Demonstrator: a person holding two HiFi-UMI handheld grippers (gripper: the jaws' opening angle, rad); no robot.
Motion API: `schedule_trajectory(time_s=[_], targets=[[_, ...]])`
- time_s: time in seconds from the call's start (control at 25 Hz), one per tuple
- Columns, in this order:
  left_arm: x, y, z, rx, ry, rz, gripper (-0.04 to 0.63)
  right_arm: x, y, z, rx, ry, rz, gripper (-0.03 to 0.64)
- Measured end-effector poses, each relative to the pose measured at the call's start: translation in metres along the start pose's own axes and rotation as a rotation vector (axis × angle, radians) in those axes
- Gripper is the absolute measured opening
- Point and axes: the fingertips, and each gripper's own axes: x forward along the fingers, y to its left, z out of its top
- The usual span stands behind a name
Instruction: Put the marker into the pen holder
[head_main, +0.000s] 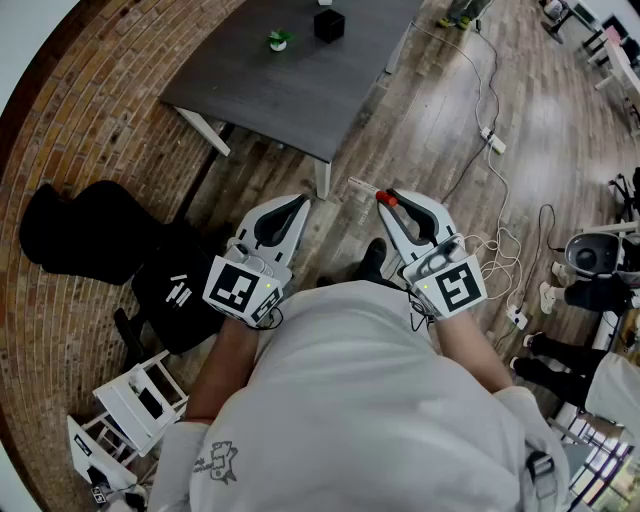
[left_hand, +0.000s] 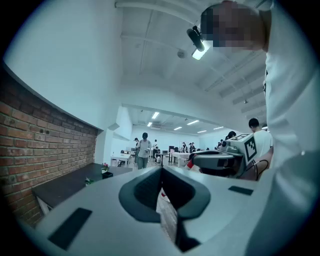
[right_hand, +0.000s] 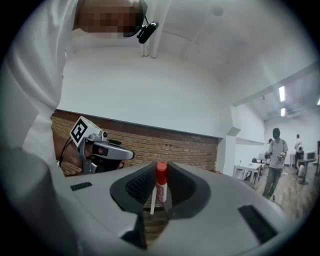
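My right gripper (head_main: 388, 200) is shut on a marker (head_main: 384, 197) with a red cap and a white body. In the right gripper view the marker (right_hand: 161, 181) stands upright between the jaws of that gripper (right_hand: 161, 172). My left gripper (head_main: 300, 205) is shut with nothing in it, and its tips meet in its own view (left_hand: 161, 170). Both are held close to the person's body, above the wooden floor. The black pen holder (head_main: 329, 24) stands on the dark grey table (head_main: 300, 90), far ahead of both grippers. The left gripper view shows the pen holder (left_hand: 106, 175) small at the left.
A small green plant (head_main: 279, 40) stands on the table near the pen holder. A black chair (head_main: 90, 235) and a black bag (head_main: 175, 290) are at the left, a white stool (head_main: 140, 395) at the lower left. Cables and a power strip (head_main: 495, 142) lie on the floor at the right.
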Motion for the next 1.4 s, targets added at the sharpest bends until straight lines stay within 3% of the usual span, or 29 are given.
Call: schedule_trajectory(time_s=[0.76,1.4], targets=[[0.084,0.013,-0.009,-0.034,0.028,0.005,0.011,0.010,-0.078,-0.020,0.063,0.009,-0.006,0.071],[0.223,0.004,-0.010,-0.028,0.046,0.019,0.011,-0.002,-0.213,-0.044,0.086,-0.004,0.027,0.071]])
